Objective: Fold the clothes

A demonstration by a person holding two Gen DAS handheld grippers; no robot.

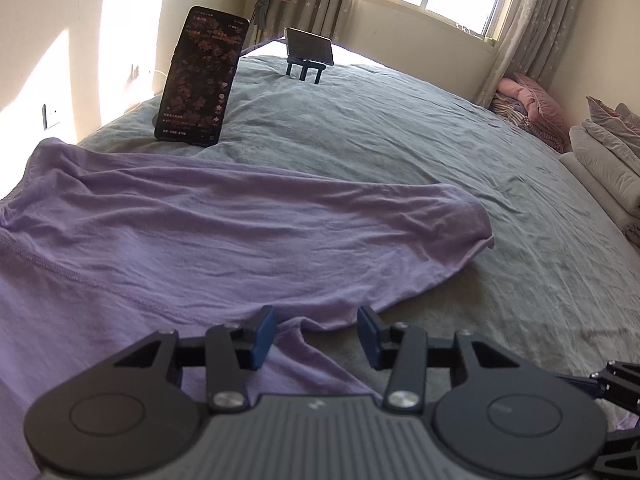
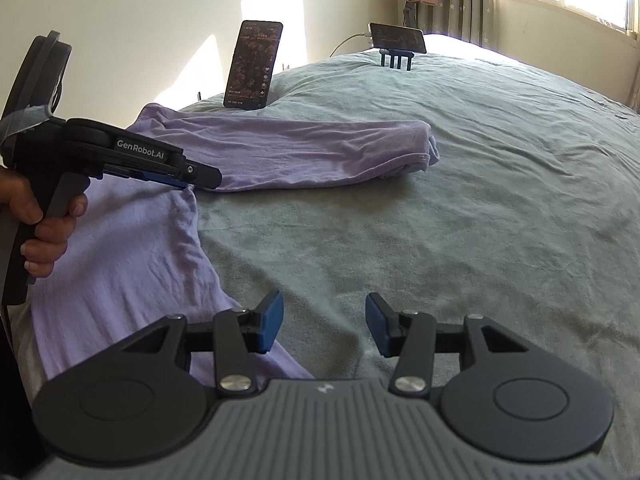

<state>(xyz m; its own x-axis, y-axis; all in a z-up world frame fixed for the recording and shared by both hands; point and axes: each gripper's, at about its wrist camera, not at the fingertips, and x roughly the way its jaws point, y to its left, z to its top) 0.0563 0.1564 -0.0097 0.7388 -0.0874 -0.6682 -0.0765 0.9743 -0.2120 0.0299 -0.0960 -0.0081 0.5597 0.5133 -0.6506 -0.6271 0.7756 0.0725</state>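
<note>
A lilac long-sleeved top (image 1: 168, 232) lies spread on the grey-green bed sheet (image 1: 440, 160). Its sleeve (image 2: 304, 148) stretches out to the right, cuff folded at the end. My left gripper (image 1: 318, 330) is open, its blue pads on either side of the armpit fold of the top, just above the cloth. In the right wrist view the left gripper (image 2: 188, 182) sits at the armpit where sleeve meets body. My right gripper (image 2: 324, 326) is open and empty, over the sheet just right of the top's side edge (image 2: 208, 264).
A phone (image 1: 202, 76) stands upright on the bed behind the top, and a second phone (image 1: 309, 45) sits on a small stand farther back. Folded bedding (image 1: 604, 160) is stacked at the right edge. Wall and curtained window lie beyond.
</note>
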